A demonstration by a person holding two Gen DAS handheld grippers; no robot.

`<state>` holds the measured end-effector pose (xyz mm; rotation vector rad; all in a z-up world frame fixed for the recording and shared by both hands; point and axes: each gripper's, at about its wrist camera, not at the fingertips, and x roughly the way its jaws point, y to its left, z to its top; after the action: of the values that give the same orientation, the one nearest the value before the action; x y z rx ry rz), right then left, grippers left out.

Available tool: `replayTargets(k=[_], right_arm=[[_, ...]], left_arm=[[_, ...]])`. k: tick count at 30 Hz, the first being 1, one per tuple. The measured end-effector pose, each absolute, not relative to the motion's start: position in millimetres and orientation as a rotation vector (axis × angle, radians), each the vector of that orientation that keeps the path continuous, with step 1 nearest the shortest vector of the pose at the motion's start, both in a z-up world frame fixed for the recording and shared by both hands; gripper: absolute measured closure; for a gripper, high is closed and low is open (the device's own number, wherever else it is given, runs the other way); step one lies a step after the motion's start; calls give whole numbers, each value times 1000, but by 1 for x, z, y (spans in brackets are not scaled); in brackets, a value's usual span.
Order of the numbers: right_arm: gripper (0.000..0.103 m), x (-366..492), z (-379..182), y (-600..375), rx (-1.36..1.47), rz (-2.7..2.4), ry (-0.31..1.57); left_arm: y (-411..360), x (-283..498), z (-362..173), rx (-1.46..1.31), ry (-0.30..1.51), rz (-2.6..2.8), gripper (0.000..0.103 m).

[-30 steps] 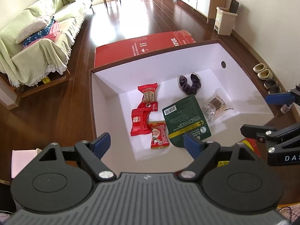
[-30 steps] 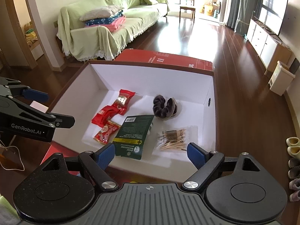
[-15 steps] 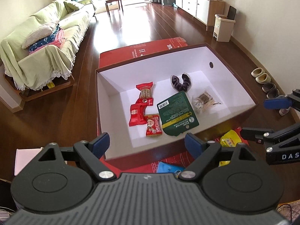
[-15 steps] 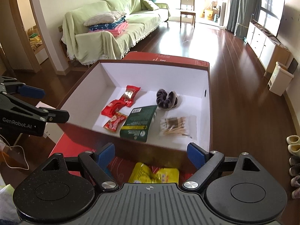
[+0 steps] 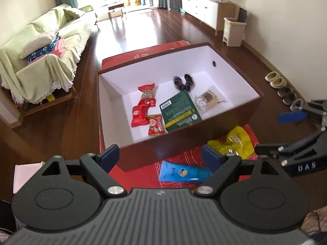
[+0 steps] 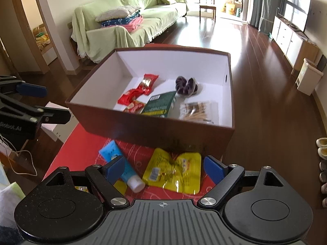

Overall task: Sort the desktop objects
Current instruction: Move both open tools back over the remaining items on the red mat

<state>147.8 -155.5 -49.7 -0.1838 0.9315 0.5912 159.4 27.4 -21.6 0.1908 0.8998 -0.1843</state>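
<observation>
The yellow pouch (image 6: pixel 173 171) lies just ahead of the right gripper (image 6: pixel 164 168), nearer than the left gripper (image 5: pixel 160 156); both wide open, empty.

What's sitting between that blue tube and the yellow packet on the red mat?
Nothing: in the right wrist view, only bare red mat separates the blue tube from the yellow packet.

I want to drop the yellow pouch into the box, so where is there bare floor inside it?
Inside the box, bare white floor runs along the left wall beside the red snack packets and across the far end behind the scrunchie. The middle is crowded: green packet and swab bag lie close together.
</observation>
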Motion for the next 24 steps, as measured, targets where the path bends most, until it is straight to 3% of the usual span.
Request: replayTargets(k=[24], right_arm=[[16, 120, -100, -183, -184, 557, 1104]], left_arm=[[21, 101, -114, 321, 1070, -397, 18]])
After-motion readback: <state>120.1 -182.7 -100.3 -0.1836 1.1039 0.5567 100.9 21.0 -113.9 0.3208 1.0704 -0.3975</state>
